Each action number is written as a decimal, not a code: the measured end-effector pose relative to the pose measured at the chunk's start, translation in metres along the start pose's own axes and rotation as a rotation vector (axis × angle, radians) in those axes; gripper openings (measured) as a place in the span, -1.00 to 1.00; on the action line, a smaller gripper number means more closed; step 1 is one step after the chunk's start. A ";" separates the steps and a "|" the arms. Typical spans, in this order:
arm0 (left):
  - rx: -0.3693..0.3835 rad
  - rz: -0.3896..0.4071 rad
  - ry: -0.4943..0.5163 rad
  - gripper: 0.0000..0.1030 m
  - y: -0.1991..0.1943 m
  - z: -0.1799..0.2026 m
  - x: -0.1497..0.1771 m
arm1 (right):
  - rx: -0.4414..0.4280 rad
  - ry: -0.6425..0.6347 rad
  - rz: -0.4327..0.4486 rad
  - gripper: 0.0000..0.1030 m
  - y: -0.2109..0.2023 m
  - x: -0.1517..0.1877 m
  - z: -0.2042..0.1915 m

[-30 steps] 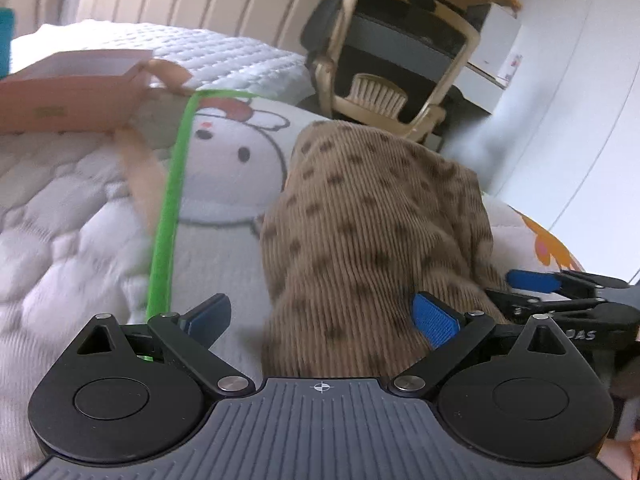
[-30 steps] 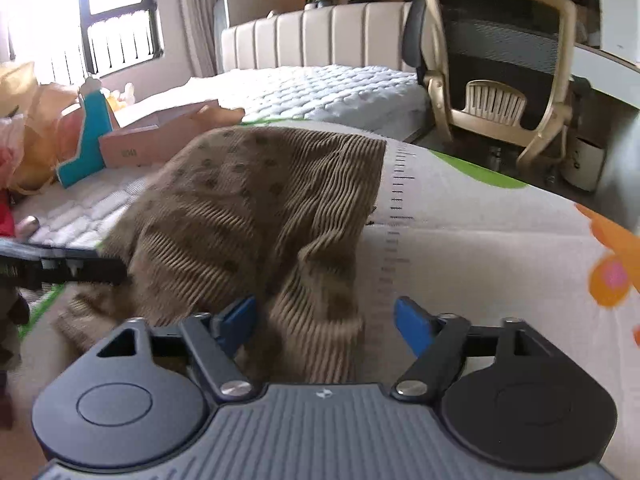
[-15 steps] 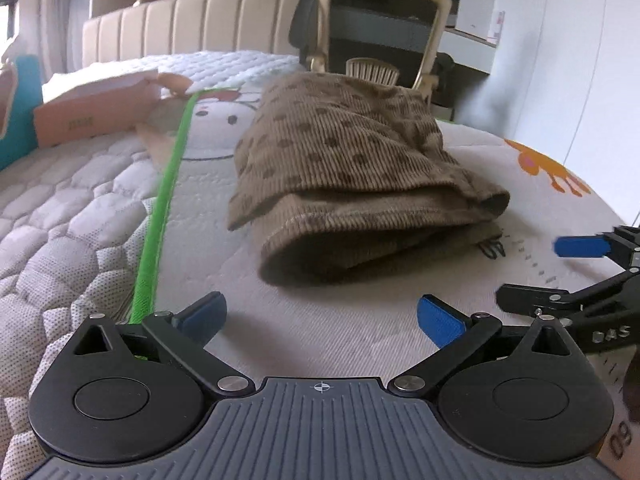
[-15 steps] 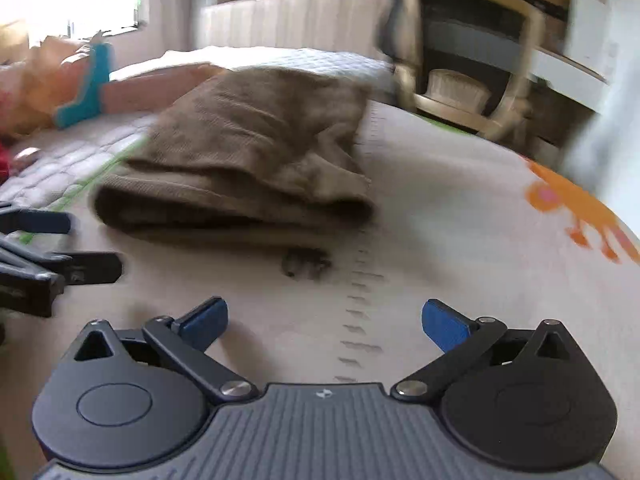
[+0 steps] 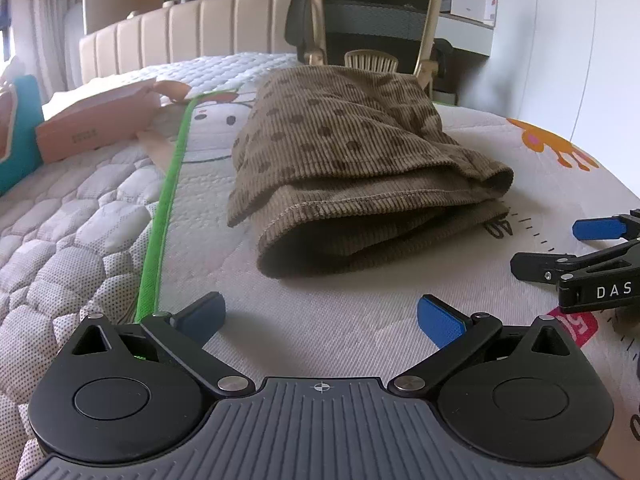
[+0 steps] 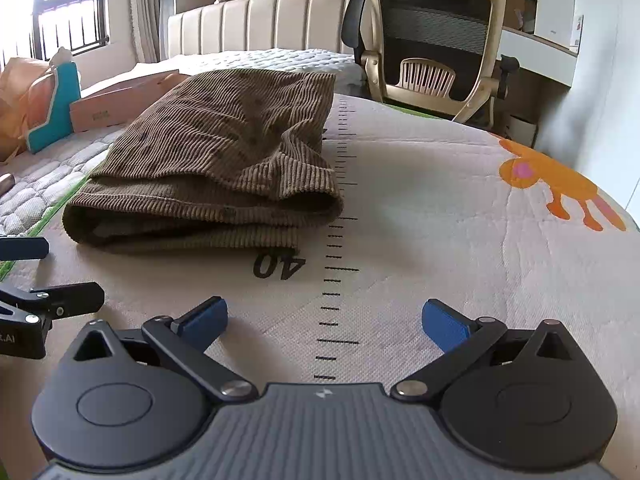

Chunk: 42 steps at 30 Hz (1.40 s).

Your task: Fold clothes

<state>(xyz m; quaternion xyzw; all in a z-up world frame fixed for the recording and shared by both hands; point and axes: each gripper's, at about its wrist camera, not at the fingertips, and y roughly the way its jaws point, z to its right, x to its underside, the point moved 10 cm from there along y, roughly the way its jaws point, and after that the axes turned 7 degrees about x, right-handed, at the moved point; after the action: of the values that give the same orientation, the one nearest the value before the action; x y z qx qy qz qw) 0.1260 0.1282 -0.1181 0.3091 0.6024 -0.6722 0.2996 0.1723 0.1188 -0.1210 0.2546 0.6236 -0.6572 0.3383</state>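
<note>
Lying loosely folded mid-frame, brown corduroy garment (image 5: 352, 176) is gaping; left gripper (image 5: 320, 318) and right gripper (image 6: 324, 318), both wide open and empty, are risking snagging one layer.

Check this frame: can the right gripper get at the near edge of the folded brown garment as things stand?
Probably yes. The right gripper is open and empty, and only bare mat lies between it and the garment. The left gripper sits off to the side.

Brown corduroy garment (image 5: 344, 160) (dark dots) – folded, flat on mat.
</note>
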 end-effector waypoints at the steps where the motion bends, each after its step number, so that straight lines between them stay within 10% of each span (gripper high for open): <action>1: 0.000 0.000 0.000 1.00 0.000 0.000 0.000 | 0.000 -0.001 0.000 1.00 0.000 0.000 0.000; 42: 0.002 -0.006 0.003 1.00 0.002 -0.001 0.000 | -0.022 -0.005 0.009 1.00 0.001 0.000 -0.002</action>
<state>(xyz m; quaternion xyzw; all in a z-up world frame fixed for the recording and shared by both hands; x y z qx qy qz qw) 0.1273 0.1294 -0.1191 0.3087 0.6031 -0.6731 0.2964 0.1726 0.1205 -0.1217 0.2520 0.6286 -0.6496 0.3454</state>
